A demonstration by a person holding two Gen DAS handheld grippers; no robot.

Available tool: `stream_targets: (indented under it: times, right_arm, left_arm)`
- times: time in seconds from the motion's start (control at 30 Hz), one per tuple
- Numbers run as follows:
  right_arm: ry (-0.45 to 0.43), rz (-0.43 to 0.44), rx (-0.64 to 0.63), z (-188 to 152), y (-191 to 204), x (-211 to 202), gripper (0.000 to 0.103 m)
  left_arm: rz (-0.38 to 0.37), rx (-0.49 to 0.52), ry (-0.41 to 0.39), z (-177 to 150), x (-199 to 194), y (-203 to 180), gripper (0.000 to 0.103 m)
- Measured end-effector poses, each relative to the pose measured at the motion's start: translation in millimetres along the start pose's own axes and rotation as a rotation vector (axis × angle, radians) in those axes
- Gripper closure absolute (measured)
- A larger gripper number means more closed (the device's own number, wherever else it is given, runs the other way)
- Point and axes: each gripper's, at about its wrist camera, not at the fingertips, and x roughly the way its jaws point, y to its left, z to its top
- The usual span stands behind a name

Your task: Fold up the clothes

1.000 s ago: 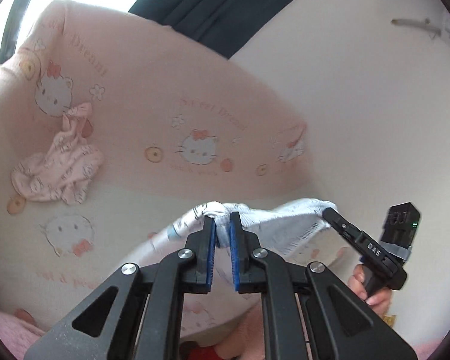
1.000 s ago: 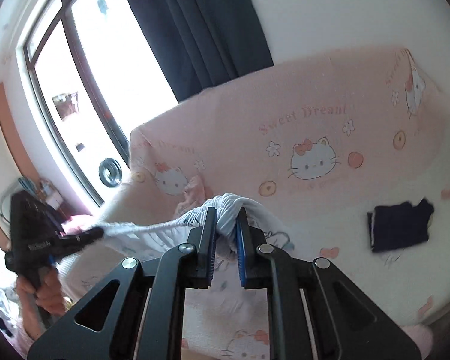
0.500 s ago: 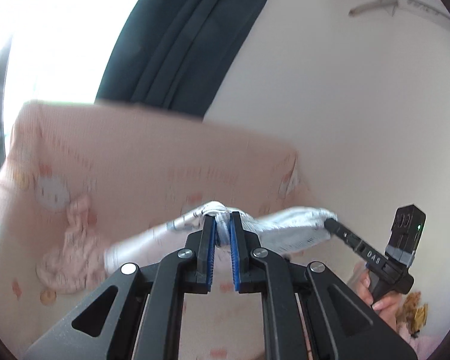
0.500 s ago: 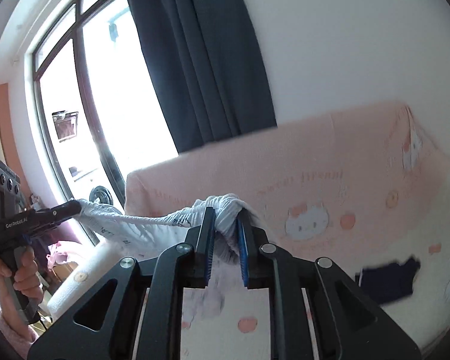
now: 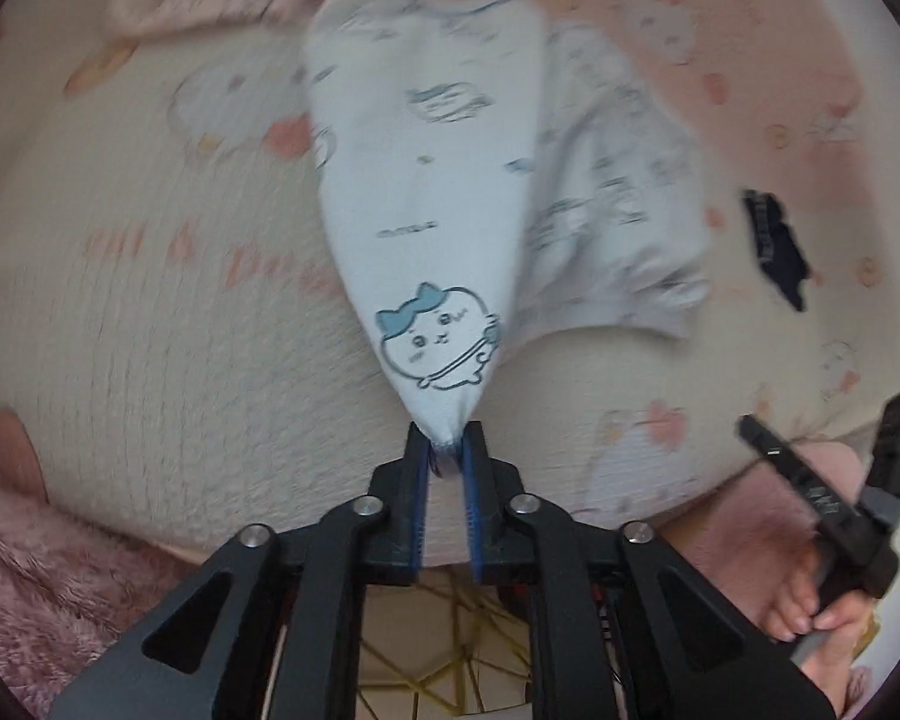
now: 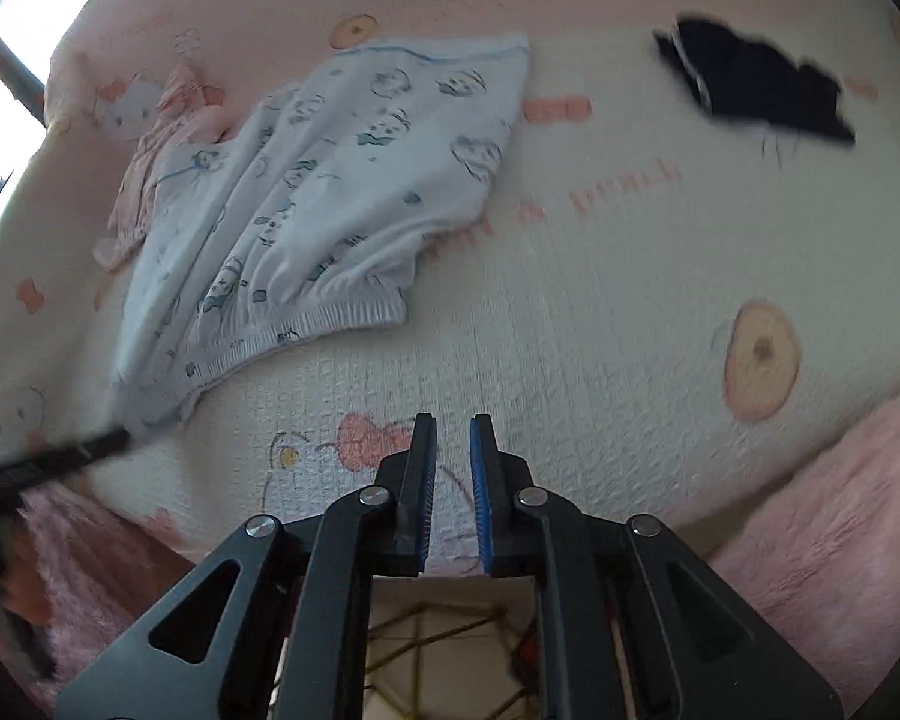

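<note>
— Pink cartoon-cat bedspread [image 6: 600,324], light-blue printed shorts [image 6: 306,198] spread on it?
— Yes. Left gripper [image 5: 447,462] pinches one waistband corner; right gripper [image 6: 453,438] is slightly parted, empty.
— Risk?
— One-corner pulling could bunch the fabric.

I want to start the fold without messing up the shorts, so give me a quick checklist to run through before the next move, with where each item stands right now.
1. Left gripper clamped on a corner of the white printed shorts: ok.
2. Right gripper free of cloth, nothing between its fingers: ok.
3. Shorts resting on the bed cover: mostly ok; the corner held by the left gripper is pulled out, and the views are blurred.
4. Shorts spread flat: not ok, wrinkles run through the left side.
5. Dark garment clear of the shorts: ok, it lies apart to the right.
6. Pink garment clear of the shorts: cannot tell, it sits right at their far edge.
</note>
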Motion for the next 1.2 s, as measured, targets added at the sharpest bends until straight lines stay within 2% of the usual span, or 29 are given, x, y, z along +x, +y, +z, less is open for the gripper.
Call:
stream_targets:
  times: [0.03,0.07,0.13,0.23,0.3,0.43,0.5,0.57,0.67,0.73,0.77,0.8,0.83,0.9,1.1,1.2]
  right_arm:
    - [-0.007,0.014,0.021,4,-4,-2,0.079]
    - [-0.018,0.023,0.034,8,-7,-5,0.076]
    - [-0.038,0.03,0.034,15,-8,-11,0.064]
    - [-0.028,0.027,-0.001,31,3,2,0.054]
    - [-0.021,0.024,-0.025,41,10,11,0.052]
    - [0.021,0.024,-0.046,57,23,39,0.052]
    - [0.047,0.045,-0.047,61,29,54,0.052]
    - [0.044,0.028,-0.065,61,33,61,0.052]
    - [0.04,0.003,-0.093,63,41,71,0.06]
    - [0.016,0.001,-0.088,63,41,70,0.077]
    - [0.003,-0.002,-0.085,64,40,69,0.083]
    - [-0.004,-0.005,-0.087,65,40,68,0.093]
    - [-0.006,-0.008,-0.093,65,40,66,0.095]
    - [-0.018,-0.022,-0.118,63,46,57,0.096]
    - [-0.147,-0.052,-0.148,51,42,-4,0.096]
    - [-0.165,-0.059,-0.098,40,26,-20,0.096]
  left_arm:
    - [-0.01,-0.027,-0.008,0,-1,6,0.074]
    - [-0.031,-0.047,-0.029,-1,-5,12,0.071]
    - [-0.062,-0.085,-0.078,1,-13,20,0.069]
    - [-0.072,-0.091,-0.107,4,-10,26,0.068]
    - [-0.077,-0.099,-0.075,1,1,27,0.068]
    - [-0.137,-0.173,-0.003,-12,22,42,0.068]
    - [-0.195,-0.221,-0.028,-15,22,49,0.068]
    - [-0.251,-0.257,-0.044,-11,26,48,0.068]
    - [-0.339,-0.329,-0.069,-8,27,58,0.068]
    - [-0.377,-0.368,-0.051,-9,32,62,0.068]
    - [-0.356,-0.363,-0.046,-10,34,61,0.068]
    - [-0.322,-0.349,-0.042,-10,35,59,0.068]
    - [-0.277,-0.332,-0.051,-10,34,56,0.069]
    - [-0.208,-0.281,-0.085,-10,28,49,0.08]
    - [-0.287,-0.198,-0.093,-7,19,31,0.08]
    - [-0.282,-0.155,-0.06,-8,28,20,0.079]
